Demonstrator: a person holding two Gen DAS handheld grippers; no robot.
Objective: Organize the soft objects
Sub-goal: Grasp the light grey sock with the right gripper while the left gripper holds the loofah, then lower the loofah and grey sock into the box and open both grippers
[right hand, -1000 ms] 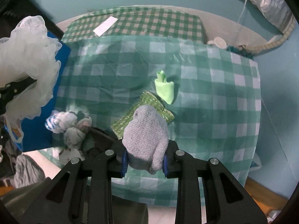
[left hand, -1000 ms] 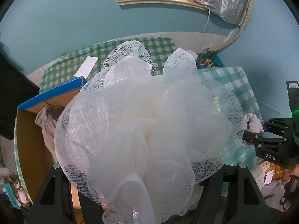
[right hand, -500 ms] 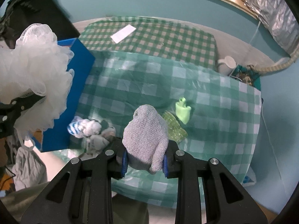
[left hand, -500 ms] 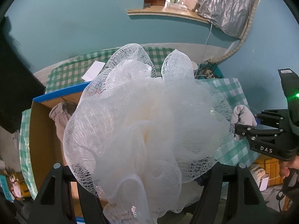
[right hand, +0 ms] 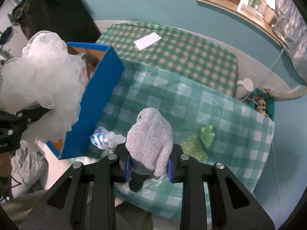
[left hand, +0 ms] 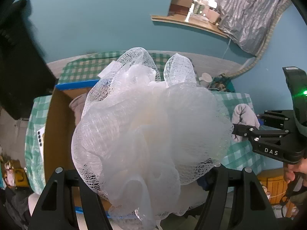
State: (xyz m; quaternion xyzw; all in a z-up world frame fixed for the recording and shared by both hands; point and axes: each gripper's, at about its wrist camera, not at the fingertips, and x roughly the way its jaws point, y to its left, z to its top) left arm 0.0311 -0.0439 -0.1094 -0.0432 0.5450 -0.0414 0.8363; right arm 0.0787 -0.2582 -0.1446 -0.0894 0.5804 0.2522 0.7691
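Note:
My left gripper (left hand: 145, 174) is shut on a big white mesh bath sponge (left hand: 149, 126) and holds it in the air above the blue cardboard box (left hand: 55, 126). The sponge also shows at the left of the right wrist view (right hand: 40, 84), over the box (right hand: 101, 99). My right gripper (right hand: 148, 165) is shut on a grey knitted sock (right hand: 150, 136), held above the table's near edge. It shows in the left wrist view (left hand: 244, 116) too. A brownish cloth (left hand: 78, 105) lies inside the box.
On the green checked tablecloth (right hand: 191, 99) lie a blue-white sock bundle (right hand: 104, 137) by the box, a green scrub pad (right hand: 192, 148) and a light green soft item (right hand: 207, 136). A white card (right hand: 147, 41) lies at the far side. A teal wall stands behind.
Both grippers have risen and pulled back from the table with their loads. The sponge has moved over the box. The sock is higher above the table.

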